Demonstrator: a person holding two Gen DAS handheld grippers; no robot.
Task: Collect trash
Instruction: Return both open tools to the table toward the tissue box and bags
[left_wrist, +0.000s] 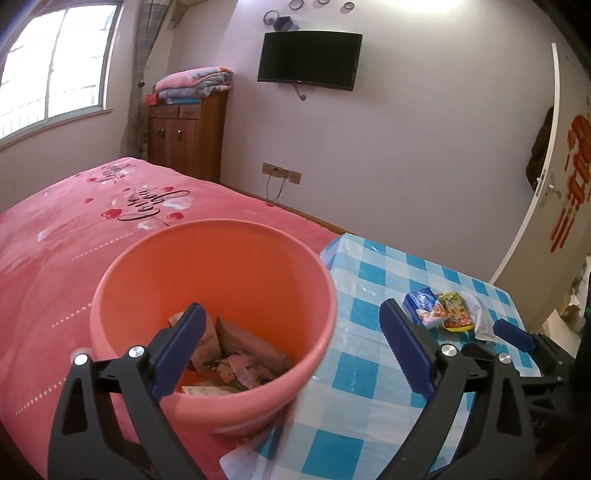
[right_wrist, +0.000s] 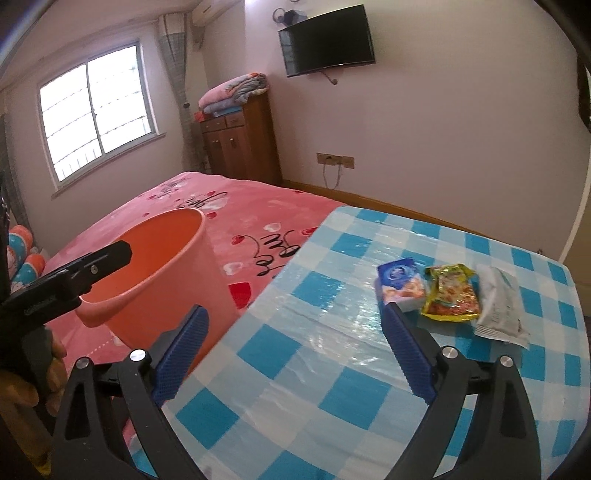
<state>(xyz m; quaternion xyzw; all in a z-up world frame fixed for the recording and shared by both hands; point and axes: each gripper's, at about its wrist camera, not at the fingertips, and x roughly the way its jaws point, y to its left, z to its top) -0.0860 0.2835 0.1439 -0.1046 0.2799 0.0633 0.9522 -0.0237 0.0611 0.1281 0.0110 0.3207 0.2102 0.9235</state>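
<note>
Left wrist view: the left gripper (left_wrist: 291, 332) hangs with its jaws spread wide and nothing between the blue pads. Its left pad sits over the mouth of the pink bucket (left_wrist: 221, 410), which stands on the pink bedspread (left_wrist: 55, 258) at the table's left edge. Crumpled wrappers and paper (left_wrist: 236, 354) lie in the bucket's bottom; their print is too small to read. The bedspread carries black cursive writing among red hearts, seen upside down and not clearly legible. To the right, on the blue-and-white checked table (left_wrist: 369, 280), lie three packets, and the right gripper (left_wrist: 513, 334) reaches in near them. Red characters (left_wrist: 574, 173) mark the white door.

Right wrist view: the right gripper (right_wrist: 295, 350) is released, jaws wide and empty above the table (right_wrist: 332, 369). Just beyond its right pad lie a blue snack packet (right_wrist: 400, 282), a yellow-green packet (right_wrist: 452, 293) and a white packet (right_wrist: 500, 308), side by side and touching; no brand is readable. The bucket (right_wrist: 173, 266) stands at left, the left gripper (right_wrist: 92, 264) over its rim.
</note>
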